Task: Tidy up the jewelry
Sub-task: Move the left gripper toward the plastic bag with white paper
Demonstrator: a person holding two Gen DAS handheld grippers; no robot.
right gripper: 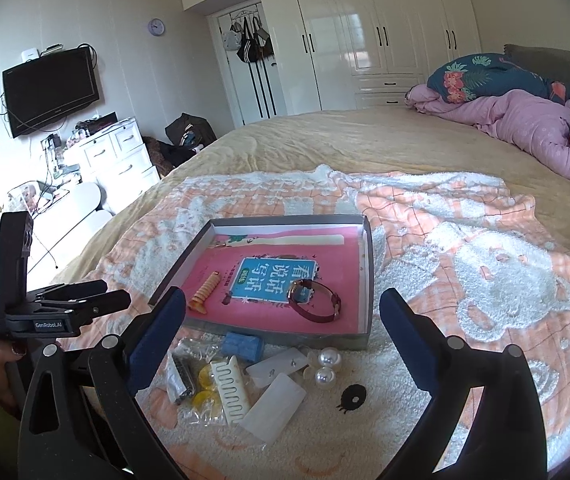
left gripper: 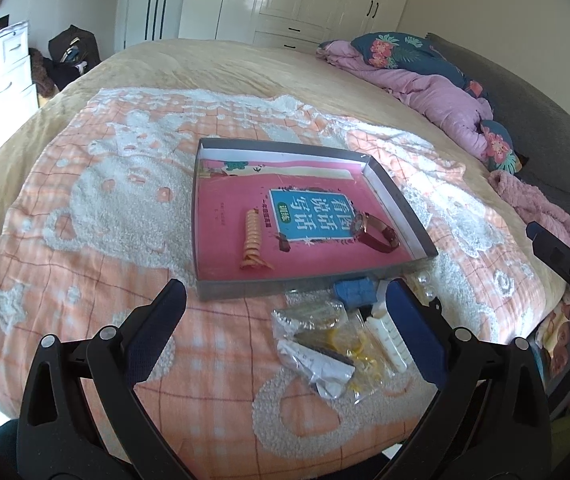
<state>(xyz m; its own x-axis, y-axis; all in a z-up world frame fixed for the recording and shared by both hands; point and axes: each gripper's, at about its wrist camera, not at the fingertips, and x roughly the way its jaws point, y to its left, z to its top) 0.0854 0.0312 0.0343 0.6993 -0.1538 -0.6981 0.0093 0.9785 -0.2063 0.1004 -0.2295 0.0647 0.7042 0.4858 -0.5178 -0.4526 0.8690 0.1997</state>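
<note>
Jewelry lies partly in the grey tray I see on the bed: a red-strapped watch and an orange spiral hair tie. Two pearls sit just outside its near wall. Both my left hand-held gripper and right hand-held gripper gape wide, empty.

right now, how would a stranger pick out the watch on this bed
Find the shallow grey box on the peach blanket, lined with a pink book. The watch lies at its near right, the only thing with a round face and dark red strap; its one neighbour is an orange spiral clip.
</note>
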